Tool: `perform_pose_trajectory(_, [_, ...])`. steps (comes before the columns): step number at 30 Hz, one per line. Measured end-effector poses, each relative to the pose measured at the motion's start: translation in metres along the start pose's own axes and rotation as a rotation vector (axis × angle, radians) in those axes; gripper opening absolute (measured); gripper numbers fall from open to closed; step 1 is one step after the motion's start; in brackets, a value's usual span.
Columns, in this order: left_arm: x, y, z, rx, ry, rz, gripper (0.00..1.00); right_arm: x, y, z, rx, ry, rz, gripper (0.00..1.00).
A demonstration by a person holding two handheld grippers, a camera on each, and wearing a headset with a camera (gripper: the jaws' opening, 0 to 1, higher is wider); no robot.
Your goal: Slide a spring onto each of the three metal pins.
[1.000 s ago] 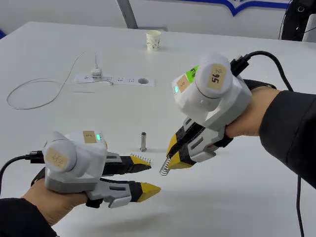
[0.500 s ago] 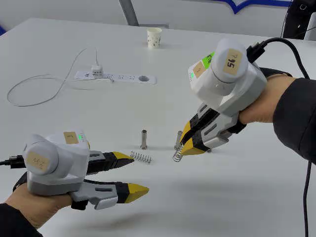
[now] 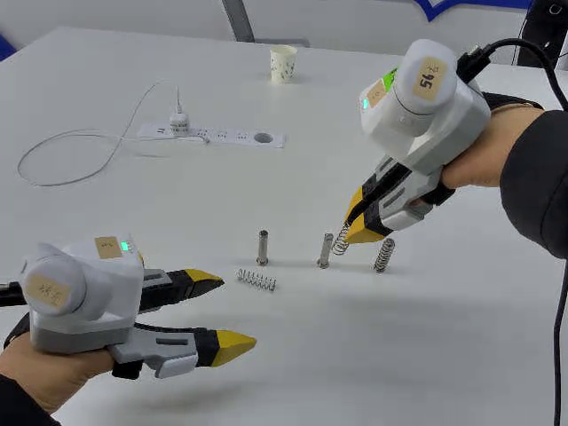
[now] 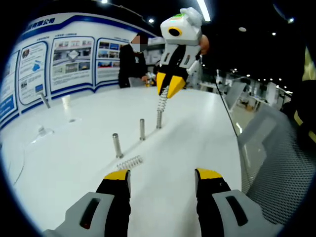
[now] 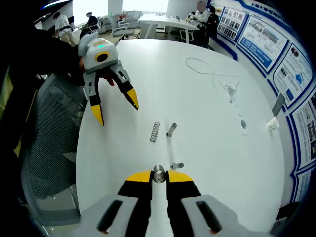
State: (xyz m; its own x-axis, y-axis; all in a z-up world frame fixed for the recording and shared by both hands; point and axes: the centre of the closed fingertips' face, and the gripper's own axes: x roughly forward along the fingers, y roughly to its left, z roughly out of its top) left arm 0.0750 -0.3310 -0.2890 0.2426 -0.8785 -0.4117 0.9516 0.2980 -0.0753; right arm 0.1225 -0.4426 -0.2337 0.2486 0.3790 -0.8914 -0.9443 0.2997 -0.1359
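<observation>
Three metal pins stand in a row on the white table (image 3: pixel 461 355). The left pin (image 3: pixel 263 247) and the middle pin (image 3: pixel 325 250) are bare; the right pin (image 3: pixel 383 255) wears a spring. My right gripper (image 3: pixel 355 227) is shut on a second spring (image 3: pixel 342 238), whose lower end hangs beside the top of the middle pin. In the right gripper view that spring (image 5: pixel 158 174) sits between the closed tips, above a pin (image 5: pixel 177 166). A loose spring (image 3: pixel 256 280) lies flat near the left pin. My left gripper (image 3: pixel 232 311) is open, empty and low, left of the loose spring (image 4: pixel 129 162).
A white power strip (image 3: pixel 213 138) with a plugged-in cable (image 3: pixel 62 155) lies at the back left, and a paper cup (image 3: pixel 283 64) stands at the far edge. People and chairs show in the background of the gripper views.
My right gripper has carried its spring right and upward, from beside the loose spring to the middle pin. The left gripper has drawn back from the loose spring.
</observation>
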Motion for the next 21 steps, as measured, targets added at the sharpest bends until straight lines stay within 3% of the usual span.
perform_pose_trajectory(9, [0.0, 0.0, -0.003, -0.013, 0.007, 0.004, 0.56, 0.008, -0.025, -0.002, 0.02, 0.028, -0.056, 0.12])
perform_pose_trajectory(21, [-0.005, 0.006, -0.007, -0.025, 0.016, 0.013, 0.58, 0.028, -0.035, -0.004, 0.036, 0.051, -0.038, 0.12])
